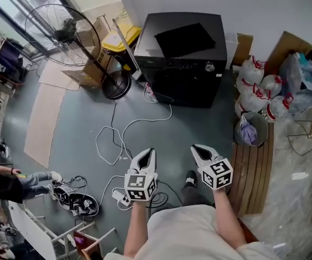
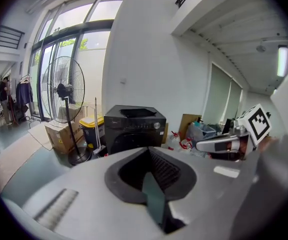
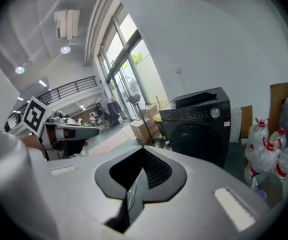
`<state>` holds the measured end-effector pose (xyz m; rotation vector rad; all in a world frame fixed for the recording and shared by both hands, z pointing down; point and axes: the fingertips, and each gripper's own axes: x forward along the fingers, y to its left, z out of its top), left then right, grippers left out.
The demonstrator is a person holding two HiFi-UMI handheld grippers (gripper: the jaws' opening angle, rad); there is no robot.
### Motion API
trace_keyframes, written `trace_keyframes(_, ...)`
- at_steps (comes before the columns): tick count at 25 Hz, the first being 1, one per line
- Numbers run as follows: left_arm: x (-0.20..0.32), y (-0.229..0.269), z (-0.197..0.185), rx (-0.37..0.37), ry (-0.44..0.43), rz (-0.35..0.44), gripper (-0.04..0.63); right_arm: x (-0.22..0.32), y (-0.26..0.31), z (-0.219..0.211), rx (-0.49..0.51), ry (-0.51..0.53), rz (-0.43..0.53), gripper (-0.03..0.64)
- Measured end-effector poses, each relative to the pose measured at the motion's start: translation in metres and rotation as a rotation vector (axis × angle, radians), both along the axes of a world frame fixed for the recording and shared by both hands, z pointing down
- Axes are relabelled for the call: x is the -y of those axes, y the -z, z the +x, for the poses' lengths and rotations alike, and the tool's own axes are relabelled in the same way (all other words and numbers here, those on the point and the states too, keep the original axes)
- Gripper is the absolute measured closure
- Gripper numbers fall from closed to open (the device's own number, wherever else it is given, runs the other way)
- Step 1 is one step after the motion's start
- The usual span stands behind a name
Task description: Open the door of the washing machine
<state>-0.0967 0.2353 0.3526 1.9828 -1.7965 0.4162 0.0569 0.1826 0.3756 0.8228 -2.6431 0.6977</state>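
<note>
Left hand-held gripper (image 1: 148,155) and right hand-held gripper (image 1: 197,150) are both closed on nothing, above the floor (image 1: 80,129), well apart from the washer (image 1: 183,58). Its door (image 3: 198,140) is closed. I think I must come near first, then open one for the door edge.

Looking down, I see the black washing machine (image 1: 183,58) standing against the wall ahead of me, its door closed and a dark cloth (image 1: 184,38) lying on its top. My left gripper (image 1: 150,151) and right gripper (image 1: 195,147) are held side by side over the grey floor (image 1: 75,123), both pointing at the machine and well short of it, each with its jaws together and nothing in them. A pedestal fan (image 1: 58,28) and a yellow-lidded bin (image 1: 118,39) stand left of the machine; tied white bags (image 1: 256,85) and a grey bucket (image 1: 249,129) sit to its right. A white cable (image 1: 118,134) loops across the floor.
</note>
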Motion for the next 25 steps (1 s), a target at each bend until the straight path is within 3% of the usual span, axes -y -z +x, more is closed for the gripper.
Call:
trace_keyframes(6,-0.002,-0.016,-0.008,0.025,0.055,-0.073,0.538,0.017,-0.008,-0.012,0.036,0.091,-0.034,0.617)
trace_keyframes(13,0.042,-0.031,-0.012,-0.036,0.068,-0.069,0.538,0.067,-0.016,-0.004,0.034,0.001,0.003,0.617)
trace_keyframes(20,0.113,-0.048,-0.016,-0.059,-0.029,-0.037,0.538,0.113,-0.026,-0.026,0.013,0.016,0.003,0.617)
trace_keyframes(25,0.156,-0.069,-0.035,-0.023,-0.171,-0.033,0.538,0.141,-0.058,-0.07,-0.052,0.048,-0.041,0.617)
